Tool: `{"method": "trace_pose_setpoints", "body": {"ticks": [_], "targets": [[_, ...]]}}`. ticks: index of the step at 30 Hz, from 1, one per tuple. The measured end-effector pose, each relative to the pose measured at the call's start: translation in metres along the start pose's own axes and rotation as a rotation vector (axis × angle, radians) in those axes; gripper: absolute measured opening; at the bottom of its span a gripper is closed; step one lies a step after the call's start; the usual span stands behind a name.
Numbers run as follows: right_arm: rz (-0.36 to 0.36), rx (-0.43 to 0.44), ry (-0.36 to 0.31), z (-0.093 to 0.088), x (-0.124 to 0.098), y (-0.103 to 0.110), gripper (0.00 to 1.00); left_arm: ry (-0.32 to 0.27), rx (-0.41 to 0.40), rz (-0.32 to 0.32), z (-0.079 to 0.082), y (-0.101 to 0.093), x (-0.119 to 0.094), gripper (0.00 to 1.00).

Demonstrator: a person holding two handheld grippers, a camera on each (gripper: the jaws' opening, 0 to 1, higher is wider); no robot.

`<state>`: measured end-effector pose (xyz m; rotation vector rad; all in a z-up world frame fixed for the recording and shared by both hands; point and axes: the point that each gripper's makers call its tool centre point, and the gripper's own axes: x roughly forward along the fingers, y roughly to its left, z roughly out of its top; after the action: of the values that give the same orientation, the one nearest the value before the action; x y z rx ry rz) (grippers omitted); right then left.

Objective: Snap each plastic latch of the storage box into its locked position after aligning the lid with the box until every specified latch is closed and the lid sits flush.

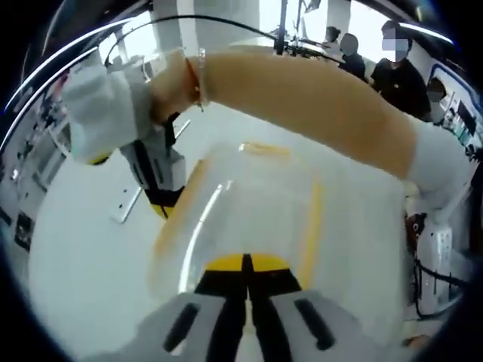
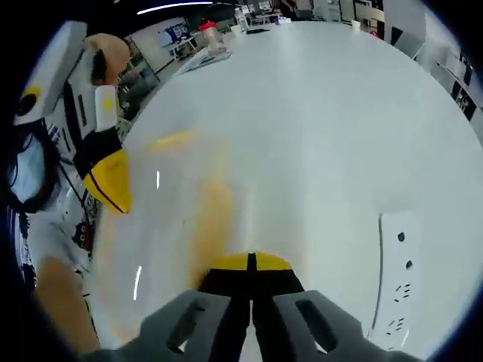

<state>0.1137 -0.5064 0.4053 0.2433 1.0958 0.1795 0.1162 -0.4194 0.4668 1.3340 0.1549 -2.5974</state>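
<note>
A clear plastic storage box (image 1: 256, 188) with orange latches (image 1: 312, 226) lies on the white table, blurred by motion. My left gripper (image 1: 245, 262) is shut, its yellow tips down at the box's near edge. The right gripper (image 1: 161, 205), held by a gloved hand, reaches down at the box's far left corner. In the right gripper view the box (image 2: 162, 234) is a pale blur with orange strips (image 2: 215, 211). My right gripper (image 2: 250, 262) is shut at the box's edge. The left gripper (image 2: 112, 185) hangs over the box's far left side.
A white power strip (image 2: 396, 279) lies on the table (image 2: 324, 121) beside the box, also seen as the power strip (image 1: 124, 207). A bare forearm (image 1: 302, 98) crosses above the box. Several people (image 1: 396, 75) sit at the back. Bottles and clutter (image 2: 211, 38) stand at the table's far end.
</note>
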Motion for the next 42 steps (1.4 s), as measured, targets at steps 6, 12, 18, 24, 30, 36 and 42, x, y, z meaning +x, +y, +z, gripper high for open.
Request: {"method": "trace_pose_setpoints", "body": {"ticks": [6, 12, 18, 24, 30, 36, 42], "targets": [[0.009, 0.013, 0.002, 0.0, 0.002, 0.006, 0.0, -0.01, -0.005, -0.002, 0.001, 0.0, 0.0, 0.0], [0.018, 0.062, -0.01, -0.009, -0.003, 0.002, 0.0, -0.006, 0.009, 0.009, 0.004, 0.0, 0.01, 0.0], [-0.081, -0.009, -0.119, 0.001, -0.007, -0.005, 0.0, -0.035, -0.004, 0.0, 0.003, -0.001, 0.01, 0.0], [-0.398, -0.041, -0.322, 0.035, -0.055, -0.018, 0.0, -0.029, -0.01, 0.006, 0.004, -0.002, 0.007, 0.0], [-0.489, -0.015, -0.374, 0.043, -0.092, 0.004, 0.0, -0.012, -0.042, 0.031, -0.003, 0.0, 0.002, 0.0], [-0.565, 0.043, -0.324, 0.035, -0.099, 0.03, 0.0, -0.016, -0.083, 0.047, -0.012, 0.003, -0.008, 0.0], [-0.556, 0.026, -0.355, 0.041, -0.094, 0.06, 0.0, -0.031, -0.107, 0.07, -0.016, 0.002, -0.012, 0.0]]}}
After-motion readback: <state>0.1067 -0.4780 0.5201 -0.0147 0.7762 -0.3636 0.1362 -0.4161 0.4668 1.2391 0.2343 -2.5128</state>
